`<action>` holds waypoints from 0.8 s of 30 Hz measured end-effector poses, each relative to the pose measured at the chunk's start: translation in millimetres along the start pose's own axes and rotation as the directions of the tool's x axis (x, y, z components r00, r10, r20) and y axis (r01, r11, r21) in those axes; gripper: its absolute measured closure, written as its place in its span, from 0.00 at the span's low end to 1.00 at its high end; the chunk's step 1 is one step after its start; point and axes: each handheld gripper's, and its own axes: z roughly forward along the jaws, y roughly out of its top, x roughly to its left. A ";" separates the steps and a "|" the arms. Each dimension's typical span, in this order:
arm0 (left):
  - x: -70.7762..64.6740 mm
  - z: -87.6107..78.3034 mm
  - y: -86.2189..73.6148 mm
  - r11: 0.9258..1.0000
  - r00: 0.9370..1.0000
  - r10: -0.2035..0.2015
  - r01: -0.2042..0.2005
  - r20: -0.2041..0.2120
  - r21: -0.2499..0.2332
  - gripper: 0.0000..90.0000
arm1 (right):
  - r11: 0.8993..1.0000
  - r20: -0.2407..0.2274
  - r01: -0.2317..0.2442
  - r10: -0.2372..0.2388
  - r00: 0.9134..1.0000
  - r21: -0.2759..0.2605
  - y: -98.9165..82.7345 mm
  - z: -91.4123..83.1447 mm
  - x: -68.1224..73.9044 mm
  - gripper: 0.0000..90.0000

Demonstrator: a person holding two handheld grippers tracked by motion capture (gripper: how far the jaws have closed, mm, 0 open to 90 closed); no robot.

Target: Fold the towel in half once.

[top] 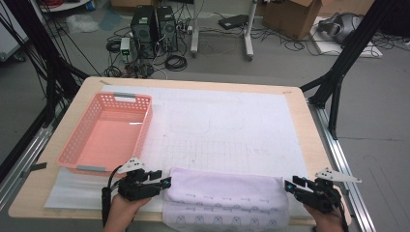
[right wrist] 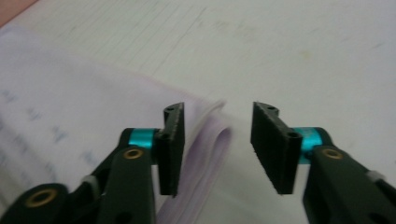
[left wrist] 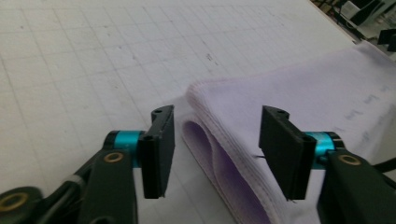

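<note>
Folded lilac towel (top: 226,195), its small printed marks too blurred to read.

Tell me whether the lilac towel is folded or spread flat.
Folded. The lilac towel lies doubled on the table; its end shows stacked layers curling round a fold, with a single layer reaching toward the near table edge.

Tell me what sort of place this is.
Probably a robotics or data-collection lab rather than a home: a work table covered with a gridded mat, two computer towers amid loose cables on the floor, cardboard boxes, and black frame struts around the table.
</note>
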 end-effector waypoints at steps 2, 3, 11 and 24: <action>1.5 7.1 1.3 1.000 1.000 -0.012 0.012 -0.005 0.025 0.46 | 0.999 -0.001 -0.002 0.002 1.000 0.036 1.1 10.7 -1.9 0.50; 1.2 10.7 1.5 0.999 1.000 -0.009 0.009 -0.007 0.035 0.45 | 0.998 -0.011 0.000 0.001 1.000 0.061 0.9 17.2 -1.5 0.48; -10.9 24.4 -6.8 0.995 0.996 0.083 -0.082 -0.016 0.058 0.44 | 0.980 -0.011 0.118 -0.118 0.993 0.158 -0.6 35.0 10.5 0.70; -9.6 25.4 9.4 0.999 0.999 0.044 -0.044 0.005 0.013 0.91 | 0.987 -0.014 0.148 -0.148 0.989 0.068 11.7 34.9 6.0 0.94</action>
